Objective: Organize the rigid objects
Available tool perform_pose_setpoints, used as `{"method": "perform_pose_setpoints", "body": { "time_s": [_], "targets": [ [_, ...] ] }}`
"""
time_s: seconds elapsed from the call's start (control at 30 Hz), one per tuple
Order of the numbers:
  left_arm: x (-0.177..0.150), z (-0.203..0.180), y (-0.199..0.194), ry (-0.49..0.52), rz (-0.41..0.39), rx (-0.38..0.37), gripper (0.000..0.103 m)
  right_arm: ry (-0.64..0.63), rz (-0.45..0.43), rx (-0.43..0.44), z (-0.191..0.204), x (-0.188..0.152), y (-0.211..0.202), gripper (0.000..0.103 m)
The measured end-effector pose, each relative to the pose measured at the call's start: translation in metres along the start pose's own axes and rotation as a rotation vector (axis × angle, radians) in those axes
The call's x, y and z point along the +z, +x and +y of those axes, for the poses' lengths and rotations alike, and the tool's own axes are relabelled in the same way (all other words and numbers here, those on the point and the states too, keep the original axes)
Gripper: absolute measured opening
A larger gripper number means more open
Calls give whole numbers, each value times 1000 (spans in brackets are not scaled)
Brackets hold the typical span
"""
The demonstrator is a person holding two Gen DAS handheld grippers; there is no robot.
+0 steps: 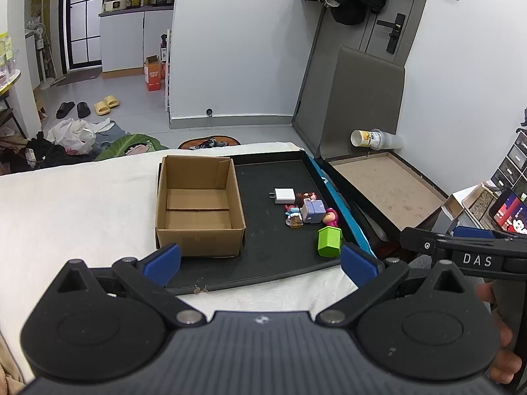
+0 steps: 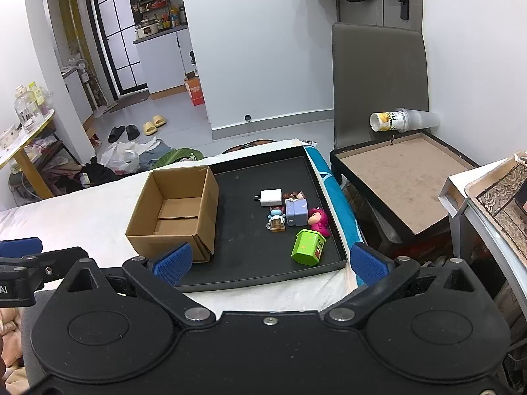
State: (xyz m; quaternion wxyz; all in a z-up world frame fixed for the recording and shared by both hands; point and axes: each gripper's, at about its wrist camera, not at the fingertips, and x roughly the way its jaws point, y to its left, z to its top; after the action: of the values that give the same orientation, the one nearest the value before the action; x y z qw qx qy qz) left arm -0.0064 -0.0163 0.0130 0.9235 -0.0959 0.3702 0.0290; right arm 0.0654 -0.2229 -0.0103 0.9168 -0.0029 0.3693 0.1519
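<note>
An empty cardboard box (image 1: 199, 204) (image 2: 174, 212) stands on the left of a black tray (image 1: 263, 263) (image 2: 250, 276). On the tray's right lie a white charger (image 1: 285, 196) (image 2: 270, 197), a lilac block (image 1: 313, 210) (image 2: 295, 212), a pink figure (image 1: 332, 217) (image 2: 318, 219), a small blue figure (image 1: 293, 215) (image 2: 276, 220) and a green box (image 1: 328, 242) (image 2: 308, 247). My left gripper (image 1: 260, 265) and my right gripper (image 2: 271, 265) are both open and empty, held at the tray's near edge.
The tray rests on a white cloth (image 1: 66, 214) (image 2: 82, 210). A grey chair (image 1: 369, 105) (image 2: 378, 82) with a cup stack (image 1: 375, 138) (image 2: 403, 121) stands at the right. A phone (image 1: 509, 210) shows at the far right. Clutter lies on the floor behind.
</note>
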Motion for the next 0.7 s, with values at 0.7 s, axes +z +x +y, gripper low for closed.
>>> {"method": "perform_pose_setpoints", "body": {
  "time_s": [0.7],
  "targets": [
    [1,0,-1,-1,1,-3,103,-1,0,3,1,1,0,103]
  ]
}}
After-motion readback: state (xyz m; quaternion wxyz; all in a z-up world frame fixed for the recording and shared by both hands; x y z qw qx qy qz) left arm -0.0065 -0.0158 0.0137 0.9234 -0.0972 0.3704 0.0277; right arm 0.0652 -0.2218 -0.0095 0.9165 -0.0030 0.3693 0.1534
